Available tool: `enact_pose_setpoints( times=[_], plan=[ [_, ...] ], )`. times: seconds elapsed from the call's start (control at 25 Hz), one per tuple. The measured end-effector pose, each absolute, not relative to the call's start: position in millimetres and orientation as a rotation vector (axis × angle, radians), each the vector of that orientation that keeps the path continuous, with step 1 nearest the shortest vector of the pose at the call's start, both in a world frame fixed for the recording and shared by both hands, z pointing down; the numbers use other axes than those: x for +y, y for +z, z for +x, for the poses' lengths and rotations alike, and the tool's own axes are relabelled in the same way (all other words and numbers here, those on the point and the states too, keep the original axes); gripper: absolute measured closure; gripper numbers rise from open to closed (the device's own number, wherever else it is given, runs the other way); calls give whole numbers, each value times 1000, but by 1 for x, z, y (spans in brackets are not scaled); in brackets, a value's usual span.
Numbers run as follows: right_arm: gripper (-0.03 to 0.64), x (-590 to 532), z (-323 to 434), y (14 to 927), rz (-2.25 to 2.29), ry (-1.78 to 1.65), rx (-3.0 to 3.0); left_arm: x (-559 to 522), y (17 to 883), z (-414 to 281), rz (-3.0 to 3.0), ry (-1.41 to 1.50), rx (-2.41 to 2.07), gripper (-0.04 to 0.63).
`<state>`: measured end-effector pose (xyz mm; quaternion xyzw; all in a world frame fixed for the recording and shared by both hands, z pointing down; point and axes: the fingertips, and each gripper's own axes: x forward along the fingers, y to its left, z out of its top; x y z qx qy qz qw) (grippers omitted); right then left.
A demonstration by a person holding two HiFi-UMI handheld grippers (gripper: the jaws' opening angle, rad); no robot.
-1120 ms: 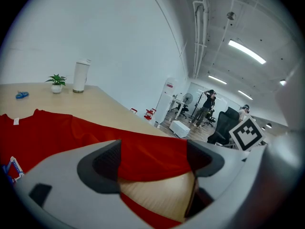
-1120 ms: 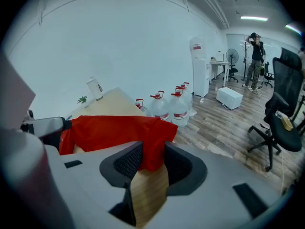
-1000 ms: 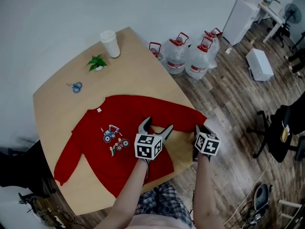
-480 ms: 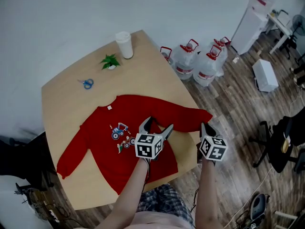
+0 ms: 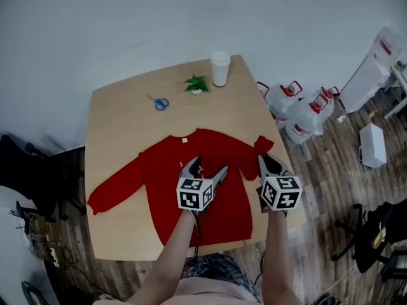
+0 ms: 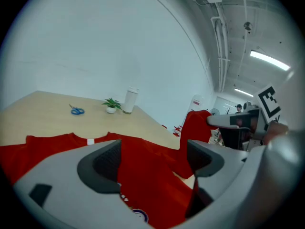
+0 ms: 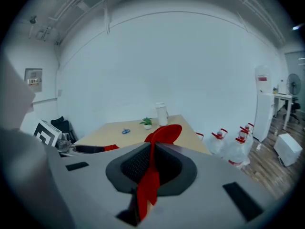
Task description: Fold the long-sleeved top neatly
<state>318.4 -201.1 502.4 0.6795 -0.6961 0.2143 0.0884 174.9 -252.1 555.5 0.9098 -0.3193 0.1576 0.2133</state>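
Observation:
The red long-sleeved top lies front up on the wooden table, its left sleeve stretched out flat. My right gripper is shut on the cuff of the right sleeve and holds it up off the table. In the right gripper view the red cloth is pinched between the pads and its end sticks up past them. My left gripper hovers open over the top's body, with nothing between its fingers. The raised sleeve also shows in the left gripper view.
Blue scissors, a small green plant and a white cup stand at the table's far side. On the wooden floor to the right are water bottles and a white box. A dark chair is at lower right.
My right gripper has shut on the right sleeve's cuff, raised it off the table and carried it toward the top's body. The left gripper has moved over the body, still open.

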Motion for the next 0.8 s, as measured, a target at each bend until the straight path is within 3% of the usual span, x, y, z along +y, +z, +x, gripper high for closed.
enact_pose_setpoints(
  times=[0.8],
  plan=[
    [583, -316, 22, 542, 1220, 542, -2453, -301, 566, -93, 2165, 313, -1454, 166]
  ],
)
